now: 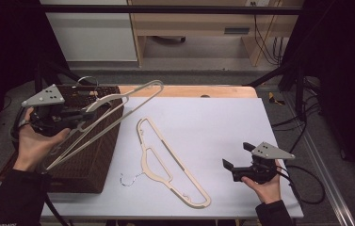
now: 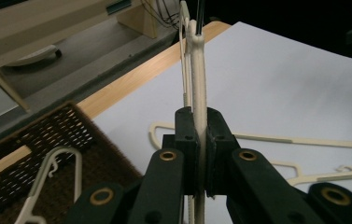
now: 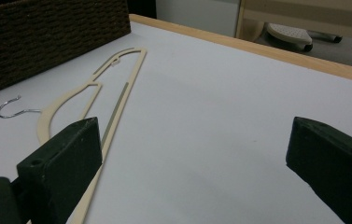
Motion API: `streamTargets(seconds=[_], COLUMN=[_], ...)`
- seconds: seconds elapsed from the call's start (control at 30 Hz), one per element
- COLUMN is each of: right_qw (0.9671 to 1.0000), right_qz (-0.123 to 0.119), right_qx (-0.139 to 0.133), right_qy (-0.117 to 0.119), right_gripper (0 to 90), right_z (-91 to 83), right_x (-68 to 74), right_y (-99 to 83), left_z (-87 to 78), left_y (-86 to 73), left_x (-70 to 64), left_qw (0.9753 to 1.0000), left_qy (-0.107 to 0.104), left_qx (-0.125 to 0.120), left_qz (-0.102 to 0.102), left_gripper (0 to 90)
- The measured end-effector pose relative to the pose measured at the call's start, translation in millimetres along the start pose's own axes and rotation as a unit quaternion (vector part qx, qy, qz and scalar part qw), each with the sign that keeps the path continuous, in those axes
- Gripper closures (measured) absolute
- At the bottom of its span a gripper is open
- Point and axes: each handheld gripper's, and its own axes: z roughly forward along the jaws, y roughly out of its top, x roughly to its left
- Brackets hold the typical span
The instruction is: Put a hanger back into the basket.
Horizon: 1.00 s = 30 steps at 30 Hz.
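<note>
Your left hand-held gripper [image 1: 92, 109]: pinching a cream hanger [image 1: 114, 113], raised above the wicker basket [image 1: 90, 160]. Your right hand-held gripper [image 1: 235, 155]: jaws spread, empty, over the worktop [image 1: 222, 122]. Second hanger [image 1: 165, 160]: flat on worktop.

My high view looked forward and down on the whole tabletop [image 1: 213, 122]. The left claw [image 2: 200, 140] view sat close behind its jaws, facing toward two o'clock across the white sheet. The right claw [image 3: 192, 154] view looked low toward ten o'clock. All three shared the flat hanger [image 1: 165, 160] [image 2: 304, 144] [image 3: 113, 98].
</note>
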Motion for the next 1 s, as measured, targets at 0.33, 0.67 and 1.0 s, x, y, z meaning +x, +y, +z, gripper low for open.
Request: streamTargets(seconds=[0.33,0.67,1.0], right_qw=[1.0000,1.0000,1.0000], right_qz=[-0.002,-0.003,-0.003], right_qx=[0.003,0.003,0.004], right_qy=[-0.001,-0.001,0.000], right_gripper=[3.5,3.6,3.8], right_z=[2.0,2.2,3.0], right_x=[-0.2,-0.3,-0.2], right_y=[-0.7,-0.7,-1.0], left_z=[-7.2,-20.0,-27.3], left_y=[-21.9,-47.0,-74.7], left_x=[47.3,77.0,93.2], left_qw=[0.9986,0.9957,0.9934], left_qy=[0.043,0.071,0.081], left_qx=[0.010,0.008,0.014], left_qz=[-0.031,-0.059,-0.080], left_gripper=[86.0,85.9,86.0])
